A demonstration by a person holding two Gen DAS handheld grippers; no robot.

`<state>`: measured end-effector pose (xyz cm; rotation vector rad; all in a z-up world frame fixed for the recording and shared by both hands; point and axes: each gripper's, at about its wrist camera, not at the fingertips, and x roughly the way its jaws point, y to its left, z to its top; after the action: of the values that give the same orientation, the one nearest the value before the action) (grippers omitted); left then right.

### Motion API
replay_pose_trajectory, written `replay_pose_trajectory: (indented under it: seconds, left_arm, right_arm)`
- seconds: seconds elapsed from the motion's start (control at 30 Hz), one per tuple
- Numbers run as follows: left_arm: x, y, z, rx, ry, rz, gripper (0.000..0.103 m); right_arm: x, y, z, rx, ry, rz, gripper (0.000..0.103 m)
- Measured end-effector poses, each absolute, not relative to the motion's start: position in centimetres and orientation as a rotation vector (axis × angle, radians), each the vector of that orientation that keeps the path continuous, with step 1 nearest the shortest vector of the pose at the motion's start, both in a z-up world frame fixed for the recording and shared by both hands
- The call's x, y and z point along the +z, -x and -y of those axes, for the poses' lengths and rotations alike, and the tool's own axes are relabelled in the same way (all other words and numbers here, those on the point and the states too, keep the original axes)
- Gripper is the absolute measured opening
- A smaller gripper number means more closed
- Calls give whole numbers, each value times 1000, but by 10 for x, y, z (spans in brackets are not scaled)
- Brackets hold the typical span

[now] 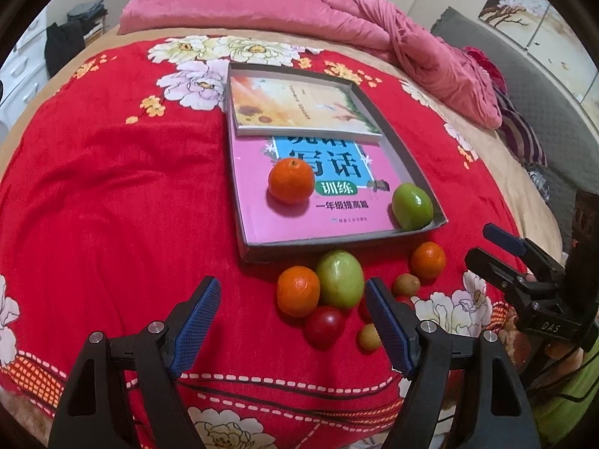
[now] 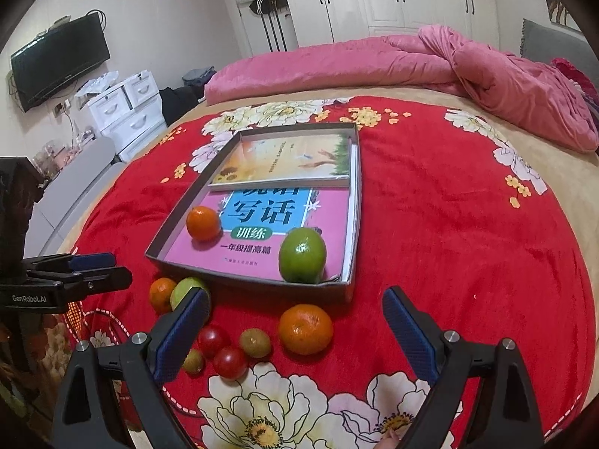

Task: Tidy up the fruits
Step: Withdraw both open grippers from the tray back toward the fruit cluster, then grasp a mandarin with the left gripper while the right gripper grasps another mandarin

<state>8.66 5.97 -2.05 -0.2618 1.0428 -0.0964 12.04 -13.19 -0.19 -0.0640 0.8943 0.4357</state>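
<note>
A grey shallow box point(image 1: 338, 241) point(image 2: 247, 284) lies on the red bedspread with two books inside. On the pink book sit an orange point(image 1: 291, 180) point(image 2: 203, 222) and a green fruit point(image 1: 412, 206) point(image 2: 302, 255). In front of the box lie an orange point(image 1: 298, 291) point(image 2: 162, 294), a green fruit point(image 1: 340, 278) point(image 2: 186, 289), another orange point(image 1: 428, 260) point(image 2: 305, 329), a kiwi point(image 1: 406, 284) point(image 2: 255, 342), red tomatoes point(image 1: 324, 326) point(image 2: 230, 362) and a small yellowish fruit point(image 1: 369, 336) point(image 2: 193, 361). My left gripper point(image 1: 292, 325) is open and empty just before the pile. My right gripper point(image 2: 295, 336) is open and empty over the loose orange.
A rumpled pink quilt point(image 1: 374, 26) point(image 2: 449, 63) lies across the far side of the bed. White drawers point(image 2: 125, 108) and a wall television point(image 2: 60, 60) stand to the left of the bed. The right gripper shows at the right edge of the left wrist view point(image 1: 501, 250).
</note>
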Motion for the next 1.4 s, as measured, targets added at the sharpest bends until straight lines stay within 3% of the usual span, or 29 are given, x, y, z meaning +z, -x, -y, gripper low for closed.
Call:
replay_pose_trajectory:
  seconds: [0.37, 0.5, 0.93, 1.07, 1.4]
  left_arm:
    - [-33, -88, -57, -108, 242, -1079, 76]
    - [-37, -89, -55, -123, 232, -1088, 57]
    - [-52, -100, -50, -158, 233, -1123, 40]
    - [-57, -103, -52, -154, 236, -1137, 40]
    - [-63, -109, -49, -158, 237, -1152, 40]
  right_arm:
    - [-10, -118, 129, 420, 92, -933, 94]
    - [-13, -119, 130, 410, 95, -948, 94]
    - [-25, -124, 130, 381, 120, -985, 94]
    - [-32, -129, 136, 362, 88, -1020, 94]
    - [-49, -142, 142, 376, 7, -1100, 69]
